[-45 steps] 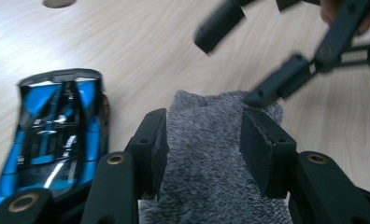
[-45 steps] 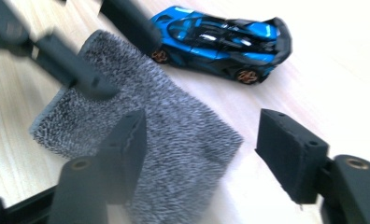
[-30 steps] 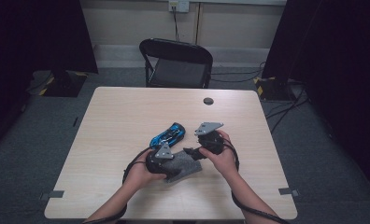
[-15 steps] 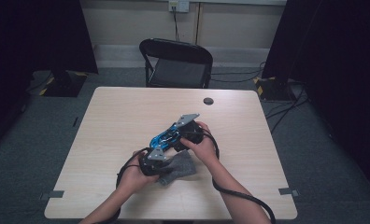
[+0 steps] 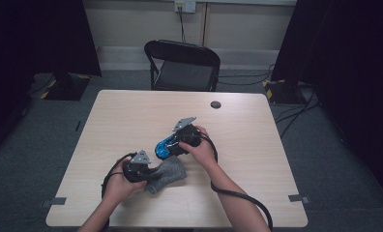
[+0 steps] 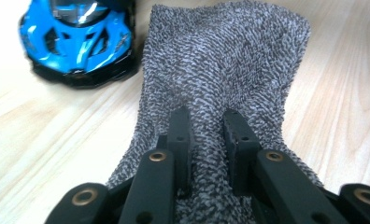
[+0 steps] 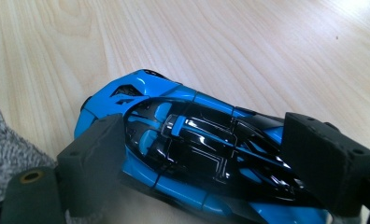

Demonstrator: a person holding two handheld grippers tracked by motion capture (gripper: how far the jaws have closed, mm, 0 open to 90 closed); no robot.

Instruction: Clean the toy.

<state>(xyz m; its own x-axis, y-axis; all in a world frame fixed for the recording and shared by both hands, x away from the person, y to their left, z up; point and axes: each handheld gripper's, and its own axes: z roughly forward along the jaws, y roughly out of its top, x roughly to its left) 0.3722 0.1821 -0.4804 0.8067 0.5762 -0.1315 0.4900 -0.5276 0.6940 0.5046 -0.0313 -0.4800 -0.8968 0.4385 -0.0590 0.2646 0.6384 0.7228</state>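
The work in hand looks like putting the blue toy car (image 5: 164, 147) into the grey knitted sock (image 5: 168, 173), and the step reached is the lining-up: 1 tool holds the sock, the other brings the car to it.

The pale wooden table (image 5: 257, 145) carries everything. In the high view it sits on grey carpet, with a black folding chair (image 5: 182, 65) pushed up to its far edge, dark curtains at both sides of the room, and a small dark round disc (image 5: 215, 104) lying near the far edge, well apart from the work.

The sock lies flat near the person's edge, its open end toward the car as far as the left gripper view shows. The left gripper (image 6: 206, 135) has its 2 jaws nearly together, pinching a ridge of the knit between them.

The car rests on the table just beside the sock, its nose near the fabric. The right gripper (image 7: 211, 158) stands wide, 1 jaw on each flank of the car; the pads (image 7: 96, 154) look close to the bodywork, but I cannot tell whether they press it yet.

My judgement is that the next move calls for the right gripper to close firmly on the glossy, slippery shell, while the left lifts the pinched layer to open the mouth, so the car can slide in nose first.
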